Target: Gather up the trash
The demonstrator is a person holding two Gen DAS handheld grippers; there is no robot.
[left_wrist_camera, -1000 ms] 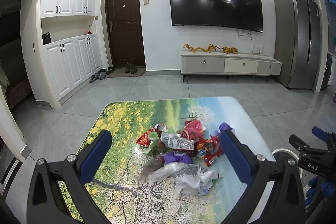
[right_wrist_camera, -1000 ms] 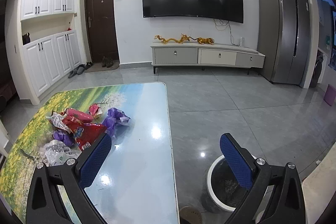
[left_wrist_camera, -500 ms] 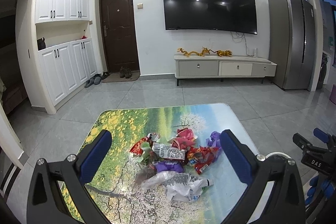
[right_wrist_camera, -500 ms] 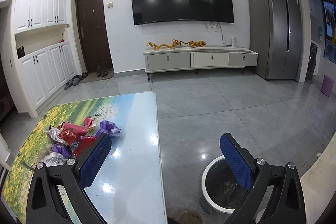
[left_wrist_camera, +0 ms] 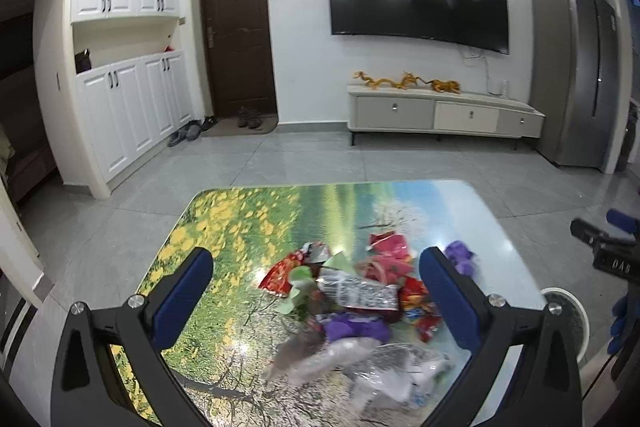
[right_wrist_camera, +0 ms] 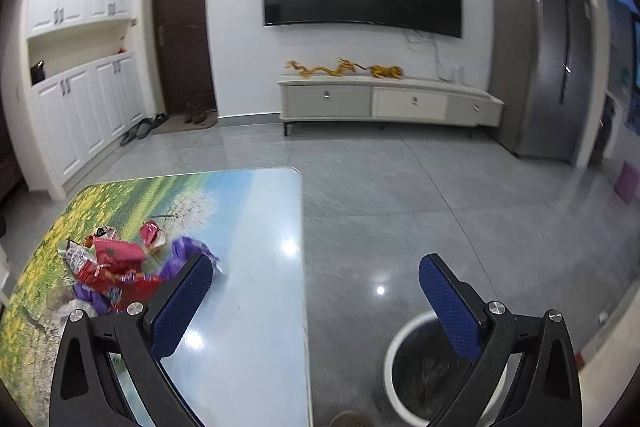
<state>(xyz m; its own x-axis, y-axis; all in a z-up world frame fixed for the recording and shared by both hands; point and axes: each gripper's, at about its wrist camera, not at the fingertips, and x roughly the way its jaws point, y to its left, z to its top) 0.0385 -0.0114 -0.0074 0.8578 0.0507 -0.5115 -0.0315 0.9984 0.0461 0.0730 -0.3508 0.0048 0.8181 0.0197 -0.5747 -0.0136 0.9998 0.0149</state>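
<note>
- Currently, left wrist view: left gripper (left_wrist_camera: 316, 275) jaws wide apart, nothing held, above the wrapper pile (left_wrist_camera: 360, 299) on the landscape-print table (left_wrist_camera: 240, 227).
- Right wrist view: right gripper (right_wrist_camera: 316, 283) jaws apart, empty, straddling table edge; white bin (right_wrist_camera: 404, 343) on floor beside table, pile (right_wrist_camera: 116, 267) left.

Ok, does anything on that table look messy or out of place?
Yes. A heap of crumpled wrappers lies loose on the table, toward its right side, red, purple and silvery pieces overlapping. The bin stands on the floor beside it. Both tools are open, holding nothing.
</note>
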